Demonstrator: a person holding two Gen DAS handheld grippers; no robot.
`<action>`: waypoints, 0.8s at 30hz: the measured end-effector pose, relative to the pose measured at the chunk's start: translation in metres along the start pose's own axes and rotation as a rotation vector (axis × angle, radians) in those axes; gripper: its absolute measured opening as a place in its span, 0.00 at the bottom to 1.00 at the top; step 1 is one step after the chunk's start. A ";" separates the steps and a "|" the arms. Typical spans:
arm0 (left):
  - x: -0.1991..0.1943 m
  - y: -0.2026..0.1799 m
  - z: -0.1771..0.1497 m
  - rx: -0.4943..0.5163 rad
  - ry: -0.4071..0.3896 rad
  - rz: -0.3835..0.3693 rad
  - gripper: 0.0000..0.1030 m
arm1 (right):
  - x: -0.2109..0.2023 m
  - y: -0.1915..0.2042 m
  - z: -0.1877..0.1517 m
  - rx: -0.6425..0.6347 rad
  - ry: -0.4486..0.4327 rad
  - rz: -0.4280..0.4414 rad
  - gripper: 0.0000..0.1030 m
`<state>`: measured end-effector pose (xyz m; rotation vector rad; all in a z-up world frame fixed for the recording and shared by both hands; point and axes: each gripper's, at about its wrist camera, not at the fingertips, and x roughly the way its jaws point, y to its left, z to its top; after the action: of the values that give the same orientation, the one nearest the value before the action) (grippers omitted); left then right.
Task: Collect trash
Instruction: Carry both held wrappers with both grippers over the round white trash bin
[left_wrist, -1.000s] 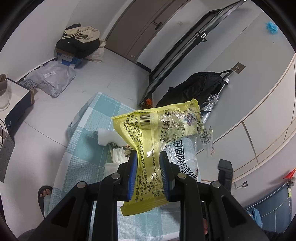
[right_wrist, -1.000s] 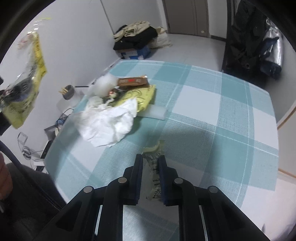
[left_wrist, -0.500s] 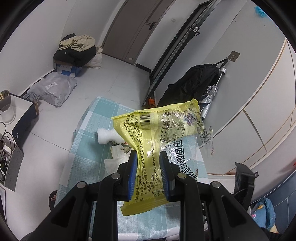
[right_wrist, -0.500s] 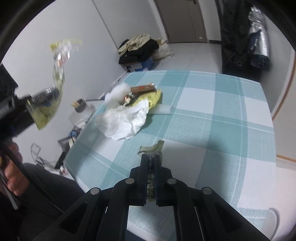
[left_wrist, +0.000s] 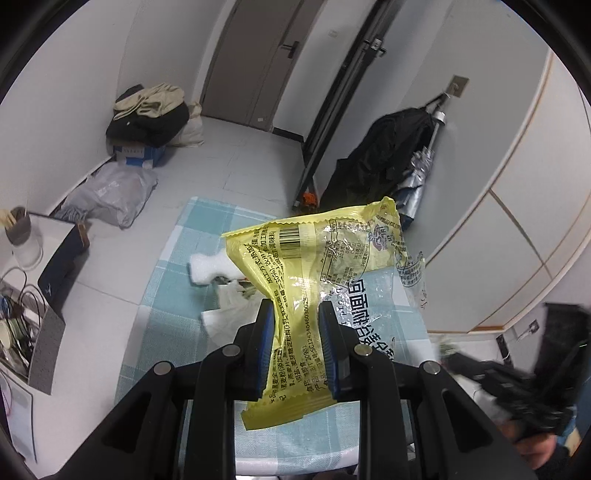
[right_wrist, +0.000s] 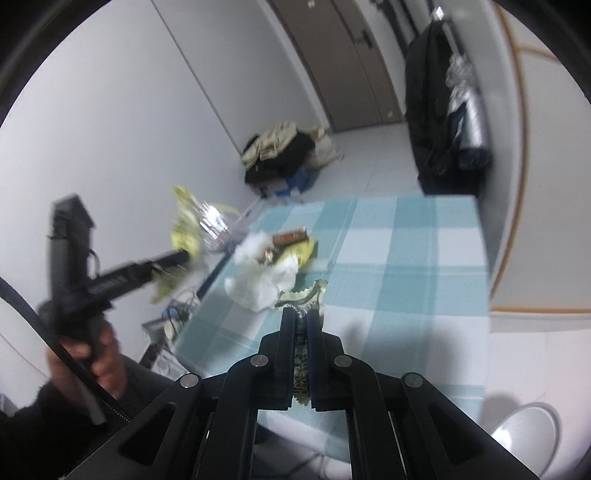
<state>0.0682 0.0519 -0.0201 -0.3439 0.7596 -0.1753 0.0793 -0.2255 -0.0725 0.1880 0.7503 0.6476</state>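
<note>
1. The yellow noodle wrapper (left_wrist: 321, 280) stood crumpled between the left fingers (left_wrist: 266, 347), its clear torn top and barcode fanning out above their tips.
2. The small wrapper (right_wrist: 303, 299) was pinched flat between the right fingers (right_wrist: 287, 350), its jagged end poking past them.
3. The trash pile (right_wrist: 271, 271) of white tissue, yellow packet and brown bar lay on the table just beyond the right fingers.

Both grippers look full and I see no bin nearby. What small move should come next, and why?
Probably carry both pieces away from the table toward wherever trash goes. The left gripper is shut on the yellow wrapper, the right gripper is shut on a small wrapper, so neither can take the tissue pile left there.
</note>
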 end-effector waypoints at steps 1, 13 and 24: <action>0.003 -0.007 -0.001 0.015 0.005 -0.003 0.19 | -0.018 -0.002 0.000 0.008 -0.032 -0.005 0.05; 0.030 -0.136 -0.015 0.257 0.165 -0.153 0.19 | -0.167 -0.091 -0.039 0.246 -0.275 -0.208 0.05; 0.149 -0.278 -0.079 0.433 0.586 -0.289 0.19 | -0.177 -0.219 -0.126 0.610 -0.221 -0.338 0.05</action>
<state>0.1109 -0.2668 -0.0670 0.0223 1.2176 -0.7230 0.0000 -0.5148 -0.1455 0.6653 0.7260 0.0584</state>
